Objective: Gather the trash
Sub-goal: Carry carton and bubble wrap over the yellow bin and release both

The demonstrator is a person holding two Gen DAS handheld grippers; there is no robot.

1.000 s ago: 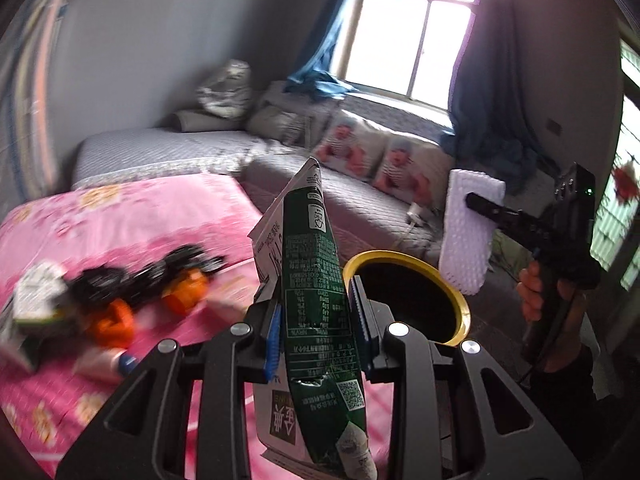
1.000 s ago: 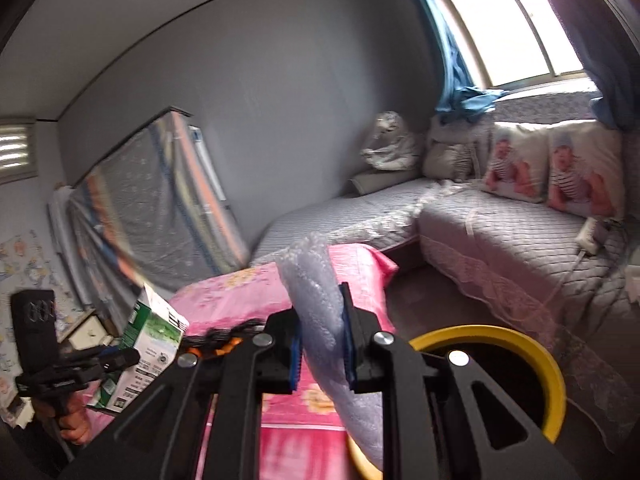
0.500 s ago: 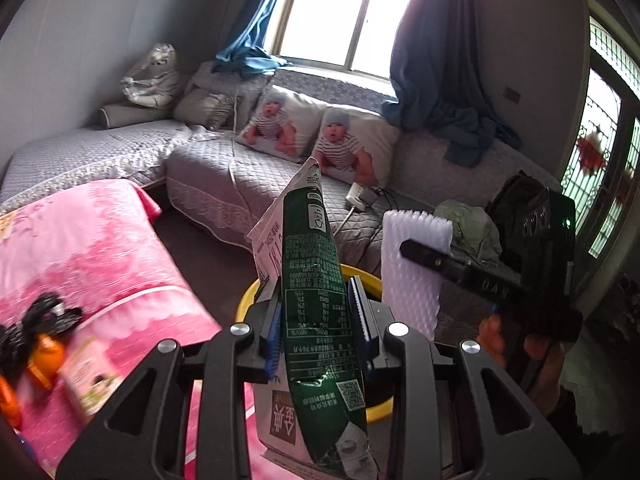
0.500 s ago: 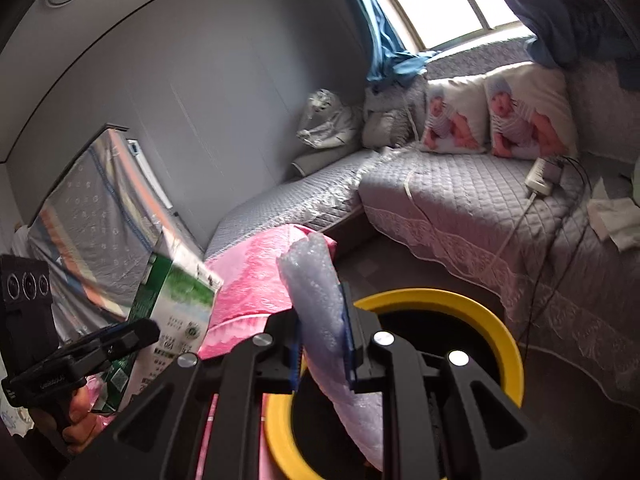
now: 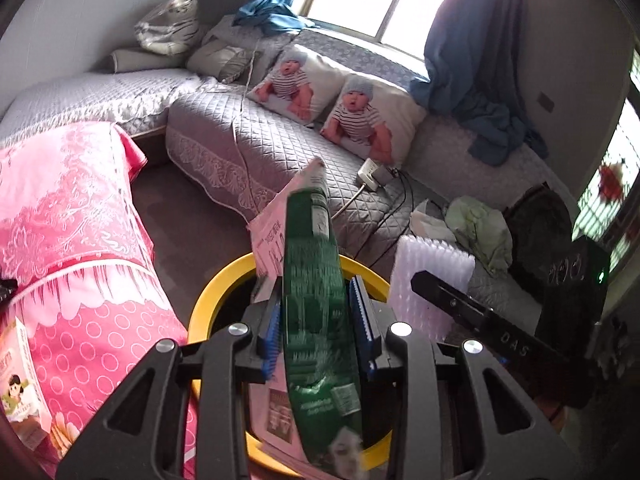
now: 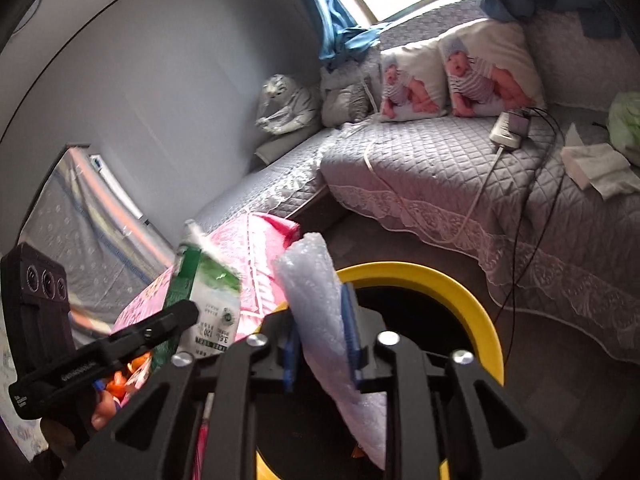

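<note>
Both grippers are hovering over the yellow-rimmed bin (image 5: pixel 218 292), the left gripper (image 5: pixel 316 320) clamping a green carton (image 5: pixel 316 280) and the right gripper (image 6: pixel 320 344) pinching bubble wrap (image 6: pixel 316 280), neither dropped yet, while more litter (image 5: pixel 20 380) is waiting on the near-left pink bed (image 5: pixel 68 200).

Both hands have swung away from the pink table (image 5: pixel 76 216) and come in over the yellow-rimmed bin (image 5: pixel 208 296), which a second ago sat off ahead of them. The green milk carton (image 5: pixel 316 292) in the left gripper (image 5: pixel 318 326) now hangs above the bin's mouth. The bubble wrap (image 6: pixel 320 304) in the right gripper (image 6: pixel 322 346) has drawn in close beside it, over the same opening.
</note>
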